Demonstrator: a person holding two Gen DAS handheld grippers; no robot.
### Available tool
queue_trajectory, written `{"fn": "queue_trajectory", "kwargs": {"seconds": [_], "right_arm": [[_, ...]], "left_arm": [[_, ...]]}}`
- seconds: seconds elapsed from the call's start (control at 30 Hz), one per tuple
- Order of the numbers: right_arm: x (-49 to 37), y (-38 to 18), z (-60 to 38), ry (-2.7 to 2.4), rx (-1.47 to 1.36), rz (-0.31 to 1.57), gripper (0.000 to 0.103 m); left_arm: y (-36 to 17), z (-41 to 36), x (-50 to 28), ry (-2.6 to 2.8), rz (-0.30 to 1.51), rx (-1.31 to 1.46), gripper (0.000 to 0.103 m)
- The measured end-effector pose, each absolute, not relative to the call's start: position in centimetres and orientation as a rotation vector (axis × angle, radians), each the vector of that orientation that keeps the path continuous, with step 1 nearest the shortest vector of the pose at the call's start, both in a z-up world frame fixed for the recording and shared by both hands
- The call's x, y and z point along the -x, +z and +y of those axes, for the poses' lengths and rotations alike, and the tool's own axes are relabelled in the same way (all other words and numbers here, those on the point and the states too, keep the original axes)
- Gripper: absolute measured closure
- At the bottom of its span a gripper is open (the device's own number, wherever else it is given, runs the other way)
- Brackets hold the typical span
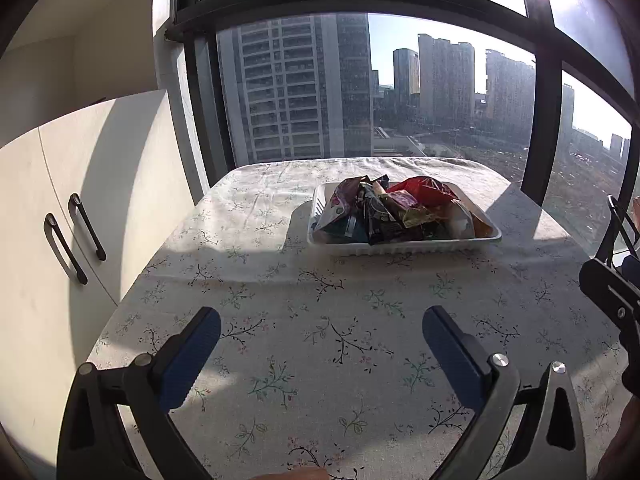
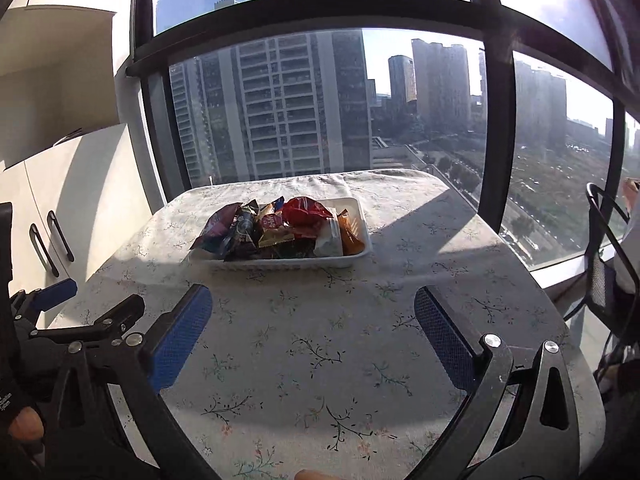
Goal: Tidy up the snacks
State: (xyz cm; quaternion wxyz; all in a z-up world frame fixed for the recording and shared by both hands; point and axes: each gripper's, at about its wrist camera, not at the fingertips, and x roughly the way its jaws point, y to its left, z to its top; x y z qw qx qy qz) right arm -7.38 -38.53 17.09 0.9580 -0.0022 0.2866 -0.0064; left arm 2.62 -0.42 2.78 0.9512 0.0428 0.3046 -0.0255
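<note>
- White plastic tray stands on the desk, at about 1 o'clock from the left tongs and about 11 o'clock from the right tongs; a floral cloth covers the desk.
- Snack packets lie heaped inside the tray, overlapping; none is seen on the bare cloth.
- Left tongs: jaws spread wide, nothing between them, well short of the tray. Right tongs: likewise spread and empty, low over the near part of the desk.
- Step in hand, as judged: all snacks appear gathered, so either the task is near its end or a first packet is about to be drawn out for sorting.
- Doing it well: approach the heap from above, take one top packet by a free edge, such as the red packet at the far side, and close gently so the contents are not crushed; the other tongs can steady the tray rim, since the light tray may slide on the cloth.
- Count: one tray; two tongs; one red packet; one purple packet at the left end; the rest overlap too much for a sure tally, perhaps eight to ten in all.
- Two dark handles mark the cupboard doors at 9 o'clock.
</note>
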Motion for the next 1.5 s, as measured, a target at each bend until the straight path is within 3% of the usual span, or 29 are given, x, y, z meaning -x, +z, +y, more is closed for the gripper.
{"fn": "queue_trajectory", "kwargs": {"seconds": [0.3,1.5], "right_arm": [[5.8,14.1,-39.4,-0.072,0.009,0.705,0.000],[4.7,12.3,-37.9,-0.105,0.053,0.761,0.000]], "left_arm": [[1.2,-0.3,-3.3,-0.050,0.691,-0.055,0.000],[0.0,-0.6,-3.7,-0.062,0.720,-0.069,0.000]]}}
